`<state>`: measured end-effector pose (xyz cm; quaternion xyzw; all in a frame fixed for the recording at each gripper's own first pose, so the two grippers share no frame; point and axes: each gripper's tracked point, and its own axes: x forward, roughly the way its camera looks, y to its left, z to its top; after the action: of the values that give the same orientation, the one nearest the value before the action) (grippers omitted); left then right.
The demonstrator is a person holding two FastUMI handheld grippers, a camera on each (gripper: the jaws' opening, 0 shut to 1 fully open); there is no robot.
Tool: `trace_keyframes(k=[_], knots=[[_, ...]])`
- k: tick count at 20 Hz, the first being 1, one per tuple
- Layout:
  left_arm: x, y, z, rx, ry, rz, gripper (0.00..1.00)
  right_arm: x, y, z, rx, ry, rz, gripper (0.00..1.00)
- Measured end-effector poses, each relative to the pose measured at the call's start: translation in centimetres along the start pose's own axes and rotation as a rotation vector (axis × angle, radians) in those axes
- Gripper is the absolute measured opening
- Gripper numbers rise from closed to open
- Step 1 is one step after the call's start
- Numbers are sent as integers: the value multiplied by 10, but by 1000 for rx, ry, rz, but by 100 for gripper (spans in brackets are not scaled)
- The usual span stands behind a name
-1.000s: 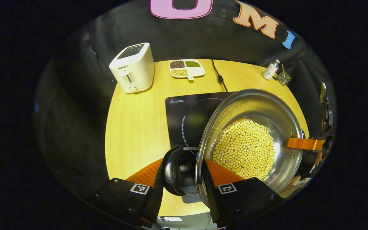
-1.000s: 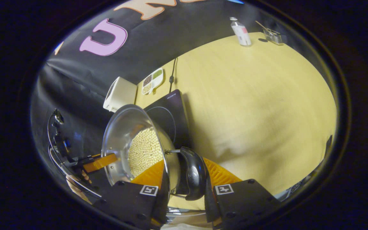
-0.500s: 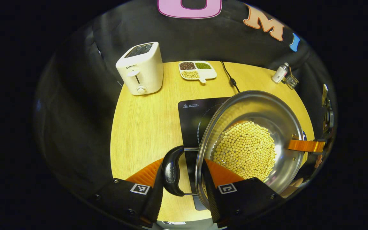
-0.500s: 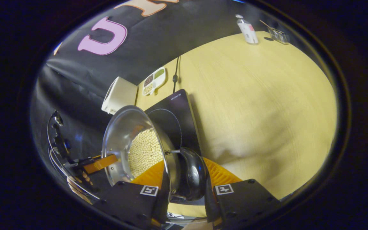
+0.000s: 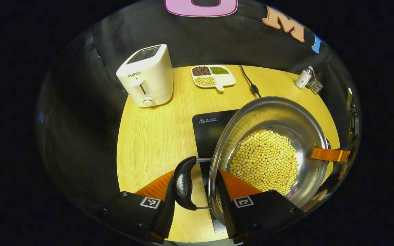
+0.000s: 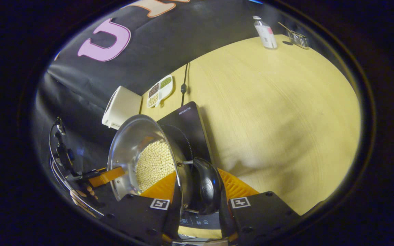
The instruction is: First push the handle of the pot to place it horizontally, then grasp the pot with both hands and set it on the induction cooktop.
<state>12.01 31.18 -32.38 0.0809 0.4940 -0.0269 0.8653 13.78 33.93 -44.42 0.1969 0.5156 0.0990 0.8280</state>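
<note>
Steel is showing right beside both tools: the left tool (image 5: pixel 195 184) is pinching the pot's black side handle (image 5: pixel 183 182), one finger outside the handle and the other inside the rim against the pot wall. The right tool (image 6: pixel 197 191) is gripping the opposite black handle (image 6: pixel 206 186) the same way, one finger lying inside the pot and the other outside the handle. In the left gripper view the far tool's finger (image 5: pixel 330 154) is reaching in over the far rim, and in the right gripper view the other tool's finger (image 6: pixel 106 176) is doing likewise, with a hand (image 6: pixel 84 196) partly showing behind it.

The pot (image 5: pixel 286 112) is hanging between the two tools, its opening facing up and its two handles lying along the line that joins the tools, roughly level. It is holding a bed of pale yellow beans (image 5: pixel 265 160). The pot is sitting over the near right part of the black induction cooktop (image 5: pixel 210 133); whether its base is touching the glass cannot be told.

The cooktop is lying flat on the yellow wooden table (image 5: pixel 149 136), its cord (image 5: pixel 250 83) trailing toward the far edge. Beyond it, a white divided dish (image 5: pixel 213 76) of dark, green and pale grains is resting near the back. A white toaster (image 5: pixel 145 77) is standing upright to the far left. A small bottle (image 5: pixel 303 78) and a little glass container (image 5: pixel 315 86) are standing together at the far right corner.
</note>
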Motion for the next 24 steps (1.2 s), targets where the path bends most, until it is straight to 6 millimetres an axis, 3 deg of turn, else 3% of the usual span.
trace_keyframes(k=[3, 4, 7, 8, 10, 11, 12, 13, 15, 16, 17, 20, 21, 22, 24], knots=[[7, -1, 2, -12, -3, -5, 63, 7, -3, 7, 8, 2, -7, 43], [11, 0, 3, -9, 1, -3, 64, 8, -2, 10, 11, 2, -4, 49], [14, 2, 9, 8, -13, 4, 65, 9, -1, 15, 14, -1, 3, 49], [15, 2, 11, 10, -17, 5, 64, 11, 0, 17, 10, -3, 4, 43], [16, 2, 13, 16, -18, 11, 65, 16, 1, 22, 6, -13, 6, 43], [16, 3, 13, 18, -17, 14, 66, 16, 2, 22, 8, -14, 8, 49], [16, 3, 14, 18, -19, 15, 66, 16, 1, 22, 8, -11, 11, 49], [16, 3, 14, 17, -20, 14, 66, 17, 2, 22, 7, -9, 15, 43], [15, 3, 14, 9, -24, 16, 67, 18, 2, 23, 8, -9, 17, 43], [15, 3, 13, 8, -25, 16, 67, 18, 2, 23, 6, -9, 19, 49], [16, 3, 13, 5, -26, 16, 67, 17, 2, 22, 5, -3, 21, 43], [16, 3, 12, -3, -27, 18, 67, 17, 2, 23, 5, -3, 26, 52], [15, 3, 12, -6, -28, 19, 67, 18, 3, 23, 3, -3, 28, 46], [15, 3, 12, -8, -31, 19, 68, 18, 2, 23, 3, -3, 28, 52], [14, 3, 11, -16, -32, 22, 68, 18, 2, 23, 3, -4, 29, 52]])
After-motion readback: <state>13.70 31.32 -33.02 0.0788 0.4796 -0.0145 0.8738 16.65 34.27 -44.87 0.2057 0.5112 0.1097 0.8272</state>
